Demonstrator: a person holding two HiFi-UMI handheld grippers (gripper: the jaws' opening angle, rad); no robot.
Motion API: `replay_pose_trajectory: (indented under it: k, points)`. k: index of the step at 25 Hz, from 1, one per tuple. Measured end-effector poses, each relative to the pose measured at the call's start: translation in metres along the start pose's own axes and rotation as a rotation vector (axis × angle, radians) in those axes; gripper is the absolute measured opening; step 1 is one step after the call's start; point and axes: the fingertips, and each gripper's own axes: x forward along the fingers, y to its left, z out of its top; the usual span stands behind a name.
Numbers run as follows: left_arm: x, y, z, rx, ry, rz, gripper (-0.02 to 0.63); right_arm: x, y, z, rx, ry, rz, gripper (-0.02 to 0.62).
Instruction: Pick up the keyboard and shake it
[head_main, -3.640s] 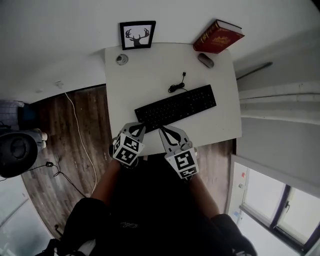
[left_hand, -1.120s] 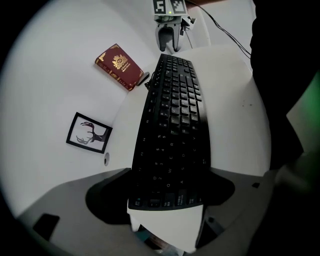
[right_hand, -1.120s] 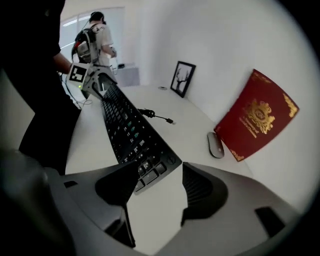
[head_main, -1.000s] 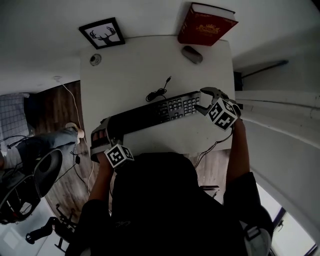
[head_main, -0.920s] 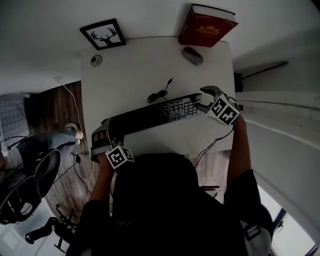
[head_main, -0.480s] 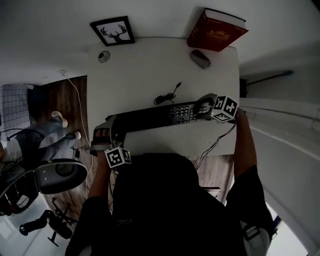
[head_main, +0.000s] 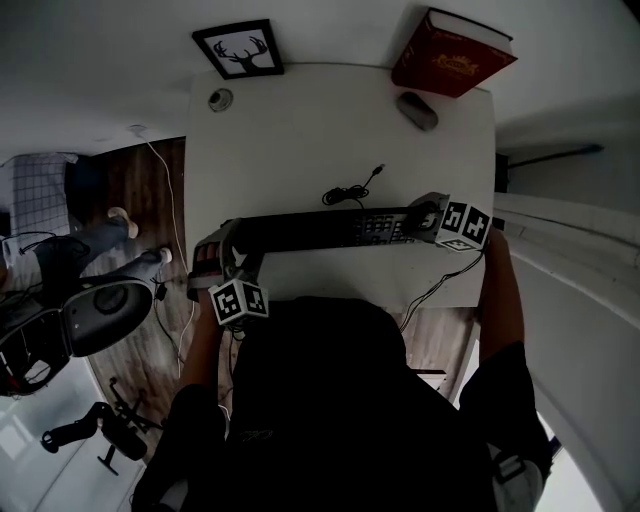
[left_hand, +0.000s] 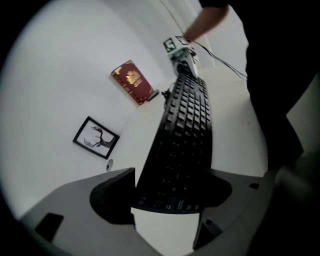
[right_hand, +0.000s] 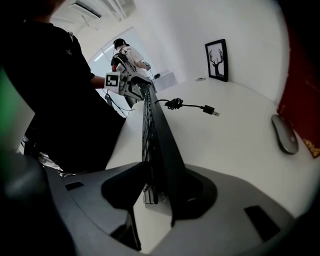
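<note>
Fingers (left_hand: 112, 195) of left gripper (left_hand: 170, 190) and right gripper (right_hand: 162, 175), just closing, clamp the keyboard (head_main: 310, 230) by its ends. Keyboard tipped on edge, seemingly off the surface (head_main: 300, 140).

I count one white surface (head_main: 300, 140), one keyboard (head_main: 320, 229), one red book (head_main: 455, 55), one mouse (head_main: 416, 110), one framed deer picture (head_main: 238, 50) and one small round thing (head_main: 220, 99). Two tongs: left tongs (head_main: 232, 246), right tongs (head_main: 425, 218). One office chair (head_main: 105, 312).

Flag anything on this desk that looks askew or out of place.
The keyboard is tipped up on edge, keys toward the person, with the left gripper and right gripper, jaws just closed further, clamping its ends. A cable with a free plug lies behind it on the table.
</note>
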Motion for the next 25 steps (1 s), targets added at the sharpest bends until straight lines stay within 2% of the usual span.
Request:
replay_pose_trajectory:
  k: [4, 8, 10, 13, 18, 21, 25]
  points:
    - [-0.006, 0.02, -0.019, -0.325, -0.021, -0.056, 0.344, 0.0, 0.001, 0.0, -0.009, -0.002, -0.016, 0.176]
    - [0.001, 0.012, -0.04, -0.668, -0.021, -0.204, 0.347, 0.0, 0.003, 0.001, -0.009, 0.001, -0.028, 0.176]
    - [0.006, 0.006, -0.037, -0.776, -0.047, -0.258, 0.347, 0.001, 0.002, 0.001, -0.009, 0.001, -0.032, 0.176]
    - [0.015, 0.002, -0.031, -0.819, -0.053, -0.261, 0.355, 0.001, 0.002, 0.0, 0.012, 0.013, -0.043, 0.176]
    - [0.018, 0.008, -0.024, -0.817, -0.037, -0.225, 0.357, -0.005, 0.004, -0.003, 0.072, 0.04, -0.108, 0.176]
    - [0.017, 0.02, -0.02, -0.81, -0.019, -0.155, 0.364, -0.015, 0.001, 0.001, 0.082, 0.065, -0.211, 0.163]
    - [0.02, 0.039, -0.015, -0.853, -0.005, -0.031, 0.363, -0.034, -0.01, 0.013, 0.07, 0.138, -0.419, 0.152]
